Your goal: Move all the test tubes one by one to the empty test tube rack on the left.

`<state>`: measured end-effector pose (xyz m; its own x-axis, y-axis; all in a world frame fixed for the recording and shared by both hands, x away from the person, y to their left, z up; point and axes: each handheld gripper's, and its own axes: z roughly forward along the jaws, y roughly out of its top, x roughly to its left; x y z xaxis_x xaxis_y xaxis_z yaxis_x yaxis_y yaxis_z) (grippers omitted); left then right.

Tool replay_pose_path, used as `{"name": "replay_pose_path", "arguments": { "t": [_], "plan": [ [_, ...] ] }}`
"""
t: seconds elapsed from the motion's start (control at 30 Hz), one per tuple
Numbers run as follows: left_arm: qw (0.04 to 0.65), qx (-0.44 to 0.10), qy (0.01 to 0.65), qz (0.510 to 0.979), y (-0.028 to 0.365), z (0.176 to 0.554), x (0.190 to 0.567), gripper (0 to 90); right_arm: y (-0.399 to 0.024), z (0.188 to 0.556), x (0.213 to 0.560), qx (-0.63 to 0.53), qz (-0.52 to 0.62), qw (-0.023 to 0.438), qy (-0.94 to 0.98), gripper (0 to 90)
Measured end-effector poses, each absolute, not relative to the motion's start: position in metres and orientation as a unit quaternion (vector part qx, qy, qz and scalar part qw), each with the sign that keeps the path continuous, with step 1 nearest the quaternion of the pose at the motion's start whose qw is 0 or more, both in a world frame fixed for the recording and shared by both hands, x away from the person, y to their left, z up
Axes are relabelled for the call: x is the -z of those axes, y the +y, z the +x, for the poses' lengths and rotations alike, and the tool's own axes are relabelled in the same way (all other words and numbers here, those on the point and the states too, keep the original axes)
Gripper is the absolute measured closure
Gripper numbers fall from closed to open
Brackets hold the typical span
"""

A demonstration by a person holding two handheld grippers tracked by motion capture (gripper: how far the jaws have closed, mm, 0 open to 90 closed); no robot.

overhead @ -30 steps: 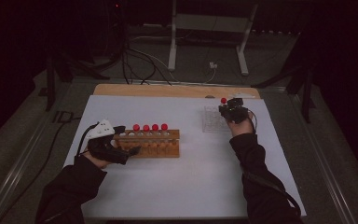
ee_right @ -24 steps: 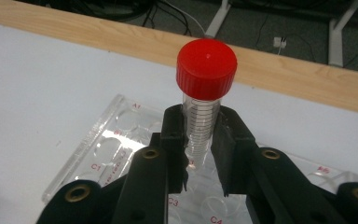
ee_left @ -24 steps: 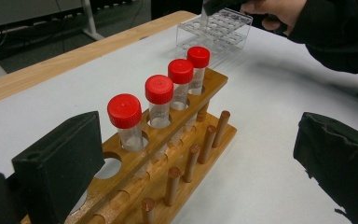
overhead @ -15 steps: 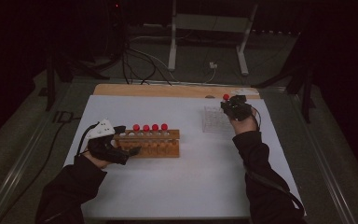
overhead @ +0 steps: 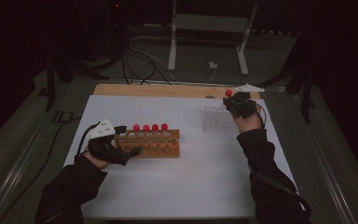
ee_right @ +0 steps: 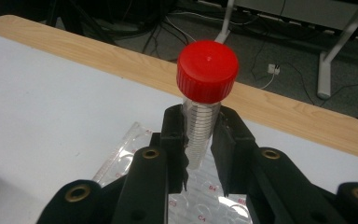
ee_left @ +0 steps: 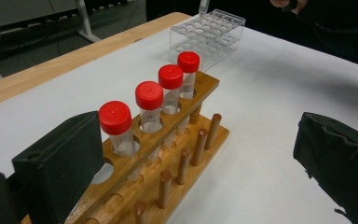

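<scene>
The right gripper view shows the right gripper [ee_right: 199, 140] clamped on a red-capped tube [ee_right: 204, 105] above the clear rack [ee_right: 121, 161]. The left gripper view shows the left gripper [ee_left: 205, 163] spread wide around the wooden rack [ee_left: 186, 154], which holds four capped tubes [ee_left: 149, 105].

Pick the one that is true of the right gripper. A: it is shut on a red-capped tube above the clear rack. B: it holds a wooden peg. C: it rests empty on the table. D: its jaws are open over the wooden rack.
A: in the right gripper view the right gripper clamps the red-capped tube upright, with the clear rack below it.
</scene>
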<state>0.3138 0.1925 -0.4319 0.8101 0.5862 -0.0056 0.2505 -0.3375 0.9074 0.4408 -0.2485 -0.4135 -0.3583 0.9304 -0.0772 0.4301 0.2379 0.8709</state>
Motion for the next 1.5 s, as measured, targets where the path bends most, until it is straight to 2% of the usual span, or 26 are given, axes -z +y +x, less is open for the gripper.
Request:
{"name": "replay_pose_path", "arguments": {
  "t": [0.73,1.5],
  "plan": [
    [0.514,-0.163,0.251,0.804,0.188,0.31,0.429,2.3,-0.228,0.4,0.403,-0.419,0.406,0.278,0.763,74.4],
    [0.519,-0.14,0.217,0.814,0.163,0.3,0.424,2.3,-0.19,0.339,0.425,-0.429,0.308,0.214,0.822,74.4]
  ]
}}
